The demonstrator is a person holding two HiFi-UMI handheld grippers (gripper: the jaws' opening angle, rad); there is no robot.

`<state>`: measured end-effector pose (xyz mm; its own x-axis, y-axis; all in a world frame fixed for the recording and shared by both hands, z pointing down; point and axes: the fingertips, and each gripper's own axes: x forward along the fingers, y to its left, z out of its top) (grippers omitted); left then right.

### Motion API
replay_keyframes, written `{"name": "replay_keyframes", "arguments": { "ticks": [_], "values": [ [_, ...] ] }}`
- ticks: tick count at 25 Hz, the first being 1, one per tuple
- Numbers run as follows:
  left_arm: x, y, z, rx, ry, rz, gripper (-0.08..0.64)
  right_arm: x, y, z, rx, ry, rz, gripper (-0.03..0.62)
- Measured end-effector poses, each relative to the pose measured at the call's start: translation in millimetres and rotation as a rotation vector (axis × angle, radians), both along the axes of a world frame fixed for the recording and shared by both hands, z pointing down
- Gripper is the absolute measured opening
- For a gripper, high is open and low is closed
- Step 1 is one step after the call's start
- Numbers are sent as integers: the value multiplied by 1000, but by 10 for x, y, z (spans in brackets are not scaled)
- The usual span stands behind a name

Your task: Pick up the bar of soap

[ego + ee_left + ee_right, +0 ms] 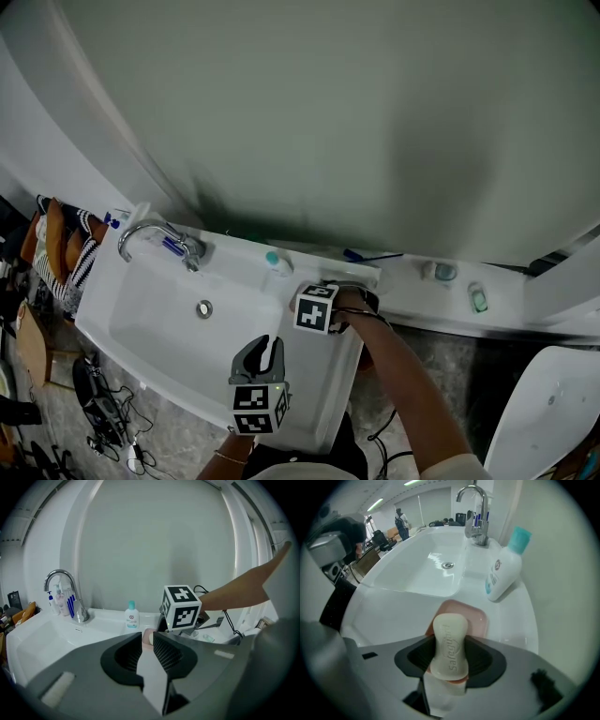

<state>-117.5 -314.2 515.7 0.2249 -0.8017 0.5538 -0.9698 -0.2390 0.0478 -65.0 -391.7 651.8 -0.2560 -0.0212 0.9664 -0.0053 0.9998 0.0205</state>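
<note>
Two grippers are over a white ceramic washbasin [141, 323]. Nearest the person, the left gripper [265, 343] hangs above the basin's front rim, tilted downward. Its dark ribbed jaws are drawn close, with only a thin slit between them and nothing in it.

Just beyond, on the counter to the right of the bowl, the right gripper [449, 644] points steeply down. Its jaws stand moderately wide around a cream-white, waisted bar of soap [450, 623]. The black pads lie against the bar's two long sides with no gap showing. The bar of soap is directly over a shallow pink plastic soap dish [482, 619] that sits on the counter; whether it touches the dish's floor cannot be told.

Behind the dish is a white plastic bottle with a teal cap [502, 573]. Farther off, the bowl shows its round metal drain [448, 565], and a curved chrome tap [474, 508] stands at its back edge. A plain grey-green wall [328, 112] rises behind everything.
</note>
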Motion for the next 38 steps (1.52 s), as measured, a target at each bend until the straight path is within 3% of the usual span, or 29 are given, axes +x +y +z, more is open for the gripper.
{"name": "replay_keyframes", "arguments": {
  "ticks": [4, 8, 16, 23, 38],
  "values": [
    [-85, -13, -23, 6, 0, -21, 78, -18, -13, -84, 35, -138, 56, 198],
    [-52, -10, -25, 8, -1, -10, 78, -36, 4, -186, 12, -275, 147, 198],
    [-13, -9, -1, 7, -3, 1, 78, -63, 101, -485, 9, -456, 220, 198],
    [-79, 33, 36, 1, -3, -14, 78, -148, 713, -515, 0, -424, 81, 198],
    [-59, 139, 32, 10, 14, 0, 78, -83, 1137, -205, -42, -280, 86, 198]
  ]
}}
